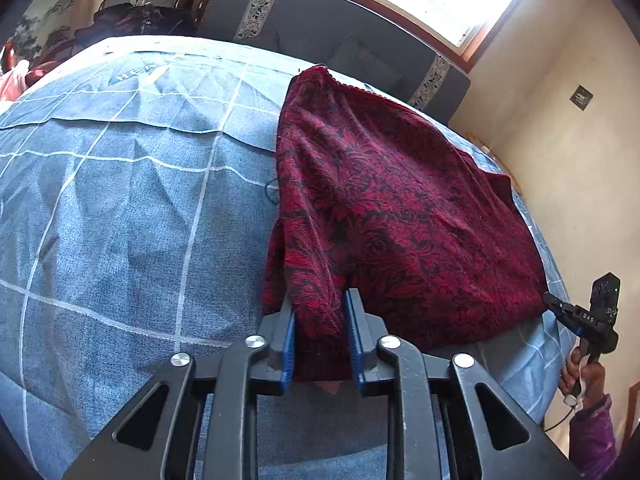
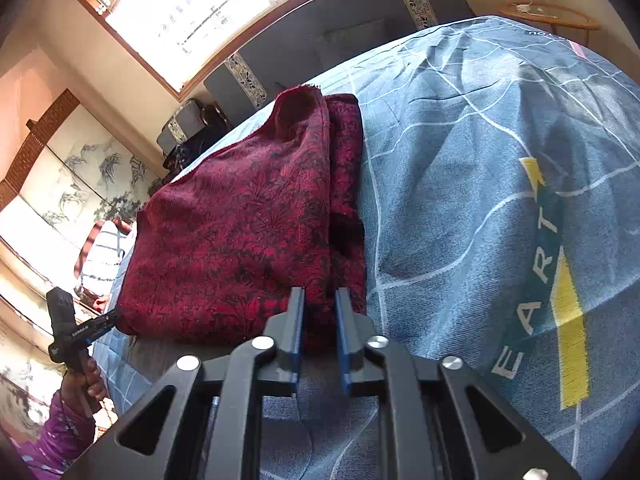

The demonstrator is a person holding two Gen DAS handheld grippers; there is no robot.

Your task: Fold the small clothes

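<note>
A dark red garment (image 1: 400,208) with a black floral pattern lies partly folded on the blue bed sheet (image 1: 120,200). My left gripper (image 1: 320,304) is shut on its near left corner, and a bunch of fabric fills the gap between the blue pads. In the same view my right gripper (image 1: 554,304) pinches the garment's near right corner. In the right wrist view the red garment (image 2: 240,240) shows a folded layer along its right side. There my right gripper (image 2: 320,294) is shut on the near edge of that layer. My left gripper (image 2: 112,316) grips the far left corner.
The bed sheet (image 2: 480,200) has white grid lines and a yellow print. A dark cushioned bench (image 1: 340,28) runs under the window behind the bed. Dark clothes (image 1: 136,20) are piled at the back left. A hand in a purple sleeve (image 1: 592,420) holds the right gripper. A round wooden table (image 2: 548,14) stands beyond the bed.
</note>
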